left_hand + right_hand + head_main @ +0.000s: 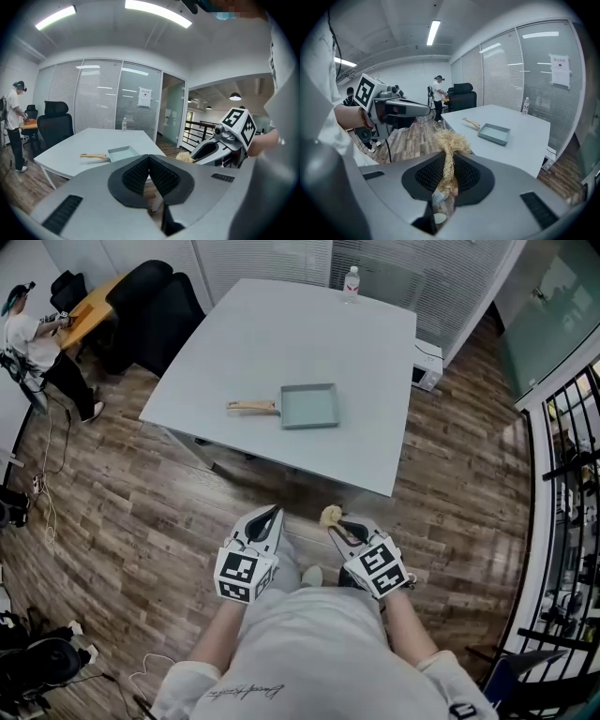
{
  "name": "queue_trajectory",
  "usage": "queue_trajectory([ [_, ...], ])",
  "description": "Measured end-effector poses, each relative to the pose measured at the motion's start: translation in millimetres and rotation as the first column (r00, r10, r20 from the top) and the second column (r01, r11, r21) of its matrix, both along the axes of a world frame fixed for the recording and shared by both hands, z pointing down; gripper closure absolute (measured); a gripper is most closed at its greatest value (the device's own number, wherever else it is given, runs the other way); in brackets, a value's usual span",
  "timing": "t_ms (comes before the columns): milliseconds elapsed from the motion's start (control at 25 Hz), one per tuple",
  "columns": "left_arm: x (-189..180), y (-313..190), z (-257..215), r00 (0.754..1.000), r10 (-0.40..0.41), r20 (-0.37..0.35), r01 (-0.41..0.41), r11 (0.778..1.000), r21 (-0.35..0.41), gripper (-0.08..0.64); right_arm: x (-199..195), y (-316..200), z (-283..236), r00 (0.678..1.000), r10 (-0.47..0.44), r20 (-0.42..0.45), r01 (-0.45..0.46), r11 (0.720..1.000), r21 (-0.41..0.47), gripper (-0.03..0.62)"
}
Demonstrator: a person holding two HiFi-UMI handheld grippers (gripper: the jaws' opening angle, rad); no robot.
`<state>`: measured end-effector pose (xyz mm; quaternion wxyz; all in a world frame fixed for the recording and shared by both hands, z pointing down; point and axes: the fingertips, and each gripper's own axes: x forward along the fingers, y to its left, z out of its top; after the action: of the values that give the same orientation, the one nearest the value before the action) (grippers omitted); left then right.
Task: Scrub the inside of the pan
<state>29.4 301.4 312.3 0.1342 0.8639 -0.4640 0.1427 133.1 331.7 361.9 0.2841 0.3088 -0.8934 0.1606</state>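
Observation:
A rectangular pale-blue pan (pixel 309 405) with a wooden handle (pixel 251 406) lies on the grey table (pixel 281 343), well ahead of both grippers. It also shows small in the left gripper view as the pan (pixel 123 153) and in the right gripper view as the pan (pixel 494 132). My left gripper (pixel 273 513) is shut with nothing between its jaws. My right gripper (pixel 334 521) is shut on a straw-coloured fibre scrubber (pixel 330 516), whose tuft (pixel 451 143) sticks up from the jaws. Both grippers hang over the wooden floor, short of the table's near edge.
A water bottle (pixel 351 282) stands at the table's far edge. Black office chairs (pixel 155 306) sit at the far left, with a person (pixel 33 348) standing at an orange desk beyond them. A white box (pixel 427 365) lies on the floor to the table's right. A black railing (pixel 567 512) runs along the right.

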Motion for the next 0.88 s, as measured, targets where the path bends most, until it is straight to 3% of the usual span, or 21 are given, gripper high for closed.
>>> queue_trajectory([
  [360, -17, -52, 6, 1.000, 0.017, 0.001, -0.017, 1.000, -0.007, 0.548, -20, -54, 0, 1.000, 0.010, 0.002, -0.010, 1.000, 0.018, 0.525],
  [880, -42, -187, -4, 0.992, 0.125, -0.006, -0.125, 0.992, 0.025, 0.548, -48, -184, -6, 0.996, 0.089, -0.020, -0.088, 0.996, 0.034, 0.525],
])
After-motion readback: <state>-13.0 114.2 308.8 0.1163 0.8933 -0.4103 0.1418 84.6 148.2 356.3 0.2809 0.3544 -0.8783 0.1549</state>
